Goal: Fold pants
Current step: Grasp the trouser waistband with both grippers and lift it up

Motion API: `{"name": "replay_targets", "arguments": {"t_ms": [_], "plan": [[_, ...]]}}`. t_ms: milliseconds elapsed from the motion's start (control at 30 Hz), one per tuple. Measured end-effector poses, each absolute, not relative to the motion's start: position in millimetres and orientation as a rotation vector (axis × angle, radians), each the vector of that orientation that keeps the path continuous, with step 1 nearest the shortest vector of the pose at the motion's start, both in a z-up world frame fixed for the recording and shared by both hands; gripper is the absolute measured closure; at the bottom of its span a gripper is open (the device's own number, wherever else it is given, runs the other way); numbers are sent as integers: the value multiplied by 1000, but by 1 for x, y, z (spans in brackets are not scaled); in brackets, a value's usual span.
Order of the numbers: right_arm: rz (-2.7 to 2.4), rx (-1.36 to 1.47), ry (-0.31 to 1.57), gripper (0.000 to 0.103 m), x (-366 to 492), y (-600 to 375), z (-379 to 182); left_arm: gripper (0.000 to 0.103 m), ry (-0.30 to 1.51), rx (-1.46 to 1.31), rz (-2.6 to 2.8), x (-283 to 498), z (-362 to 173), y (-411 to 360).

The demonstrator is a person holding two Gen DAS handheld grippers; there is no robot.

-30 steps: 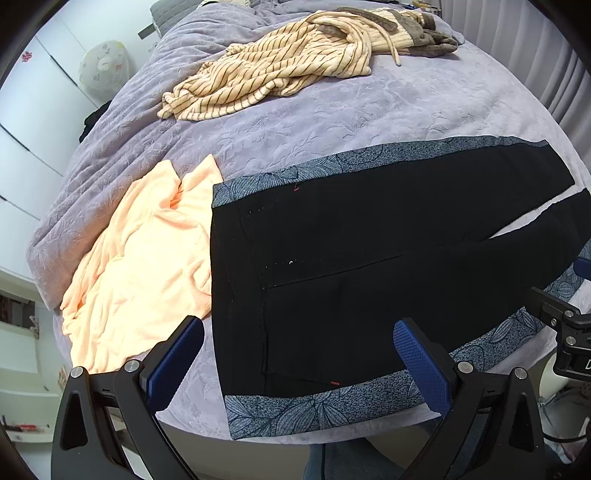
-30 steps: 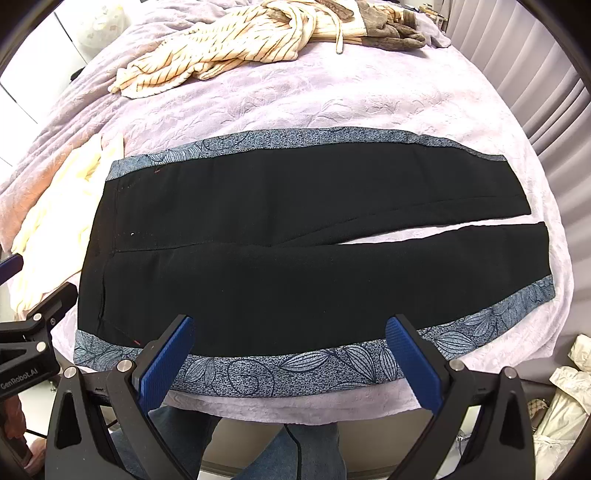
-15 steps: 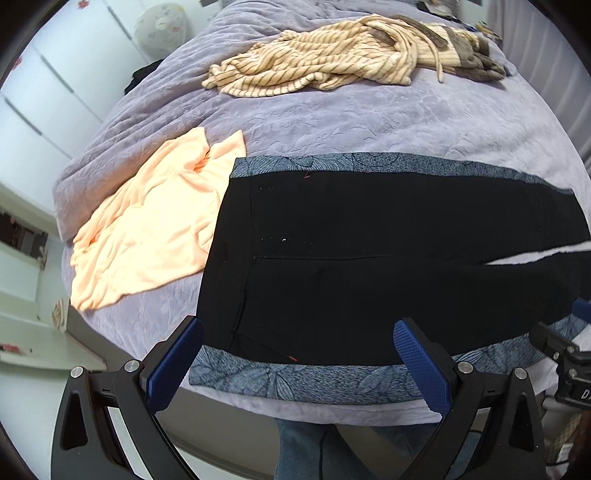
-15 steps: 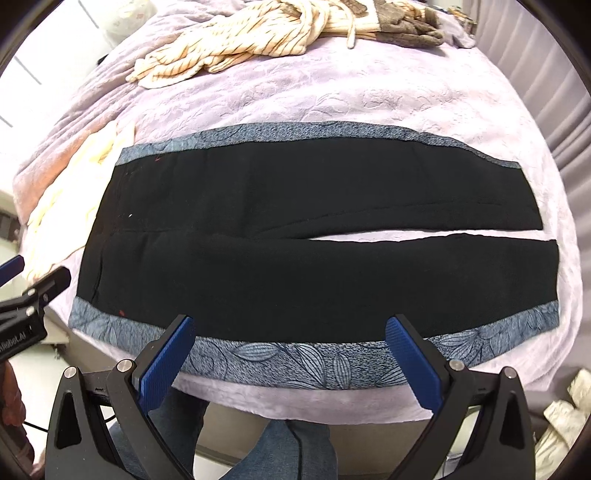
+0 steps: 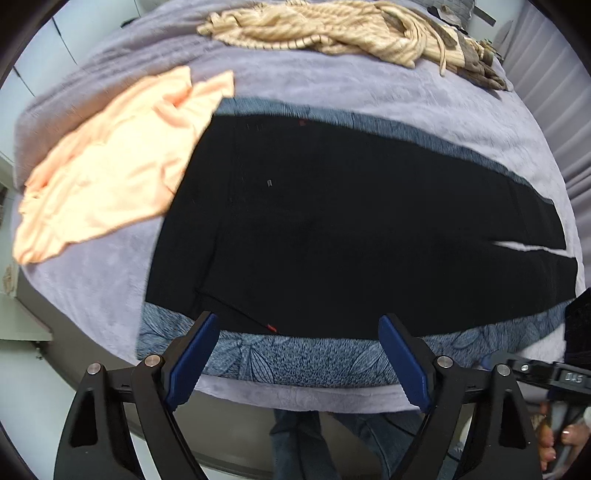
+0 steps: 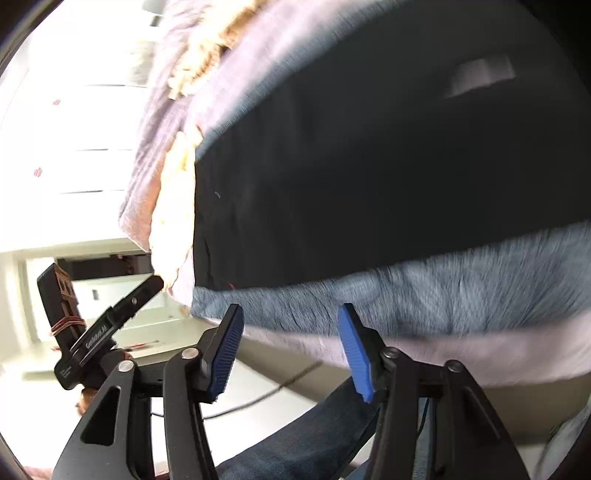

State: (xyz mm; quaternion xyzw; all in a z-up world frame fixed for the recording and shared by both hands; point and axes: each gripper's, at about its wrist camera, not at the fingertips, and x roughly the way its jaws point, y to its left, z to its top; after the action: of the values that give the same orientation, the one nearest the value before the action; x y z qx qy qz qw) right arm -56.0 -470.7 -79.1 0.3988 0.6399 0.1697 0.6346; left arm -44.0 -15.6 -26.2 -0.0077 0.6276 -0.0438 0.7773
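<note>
Pants [image 5: 332, 229]: black with a blue patterned stripe down each outer side, spread flat on the bed [image 5: 332, 96], near its front edge — the near stripe [image 5: 332, 350] runs just inside that edge.
Long axis: left to right across the bed in the left view, parallel to the front edge; waist at the left, leg ends at the right, where a thin sliver of bedcover shows between the two legs.
Progress: by my read, nothing folded yet. Both legs lie side by side in a single layer, no crease, no doubled cloth. The whole fold is left — most likely one leg over the other first, then along the length.
Left gripper [image 5: 299, 354]: fingers wide apart, holding nothing, poised over the near stripe towards the waist end. Whether the tips touch the cloth I cannot tell.
Right gripper [image 6: 290, 343]: fingers apart too, though narrower, nothing between them, aimed at the near stripe close to the waist corner. This view is tilted and blurred, so contact is unclear.
Next, as I judge it: both pairs of fingers look set to pinch that near edge — a grip that takes the full layer would matter.
Neighbours: an orange top [image 5: 110, 166] lies just beside the waist, its edge touching or nearly so; a striped garment [image 5: 314, 29] sits well apart at the far side.
</note>
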Motion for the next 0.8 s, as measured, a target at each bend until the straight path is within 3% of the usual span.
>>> {"name": "replay_targets", "arguments": {"t_ms": [133,267,400,600,800], "plan": [[323,997,1522,46,-89,-466,-125,14,1423,-80,-118,-57,-60,1],[292,1070,1445,45,-100,-466,-142,13,1478,-122,-133,-68,-81,17],[307,1120,1340,44,-88,-459,-138,13,1474,-163,-150,-70,-86,32],[409,1148,1365,44,-60,-407,-151,13,1487,-261,-184,-83,-91,51],[508,1164,1265,40,-40,-391,-113,13,1481,-498,-246,-81,-102,54]]}}
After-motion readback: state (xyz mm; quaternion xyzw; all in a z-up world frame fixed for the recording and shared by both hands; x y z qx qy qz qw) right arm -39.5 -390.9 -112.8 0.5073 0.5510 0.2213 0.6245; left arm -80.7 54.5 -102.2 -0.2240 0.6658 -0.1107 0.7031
